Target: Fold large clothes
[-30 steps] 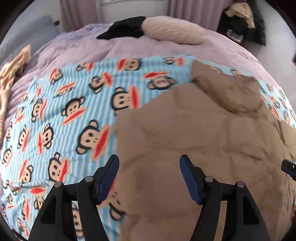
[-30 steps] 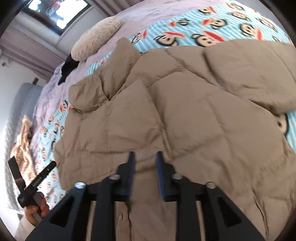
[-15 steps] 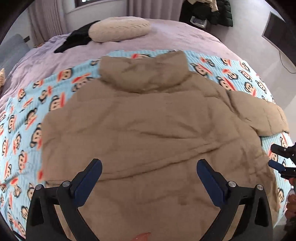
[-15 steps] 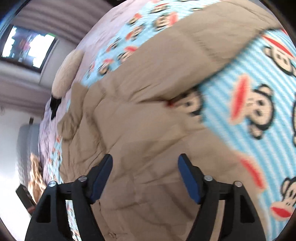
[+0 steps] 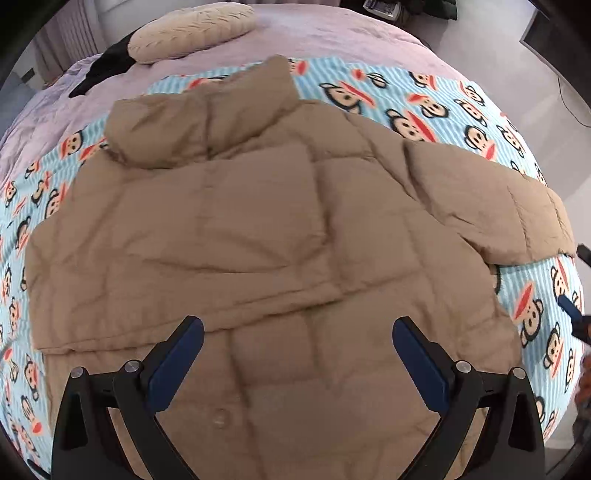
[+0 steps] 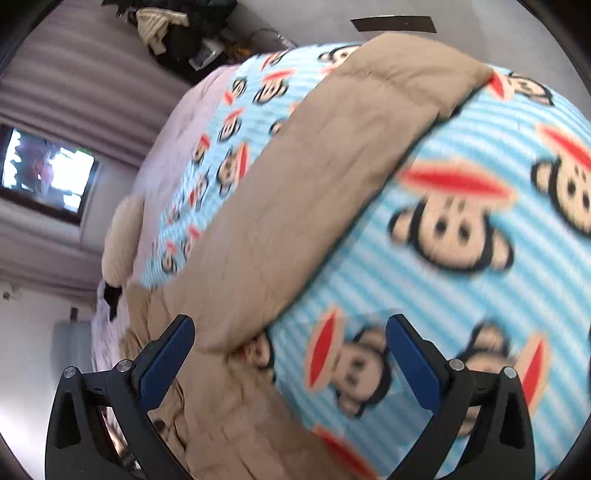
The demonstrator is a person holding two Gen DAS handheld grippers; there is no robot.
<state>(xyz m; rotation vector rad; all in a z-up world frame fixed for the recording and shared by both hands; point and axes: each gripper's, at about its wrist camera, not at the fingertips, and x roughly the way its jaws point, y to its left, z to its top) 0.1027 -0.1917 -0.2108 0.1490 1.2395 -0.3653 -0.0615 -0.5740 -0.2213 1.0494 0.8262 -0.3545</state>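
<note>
A big tan puffy coat [image 5: 258, 229] is spread flat on a bed, on top of a blue blanket [image 5: 424, 107] with monkey faces. It is laid out this way so it can be folded neatly. One side looks already folded in over the middle, and one sleeve [image 5: 491, 206] is stretched out to the side.

The left claw [image 5: 297, 360] is held above the lower part of the coat. It is opened wide and nothing is held in it. The right claw [image 6: 290, 352] is seen over the sleeve [image 6: 295, 184] and the blanket [image 6: 461, 295]. Its jaws have just been opening and are now wide, with nothing between them. This view is blurry, so how near it is to the sleeve cannot be told for sure. The sleeve is probably to be folded in next.

A round pillow [image 5: 192, 31] is left at the far end of the bed.
</note>
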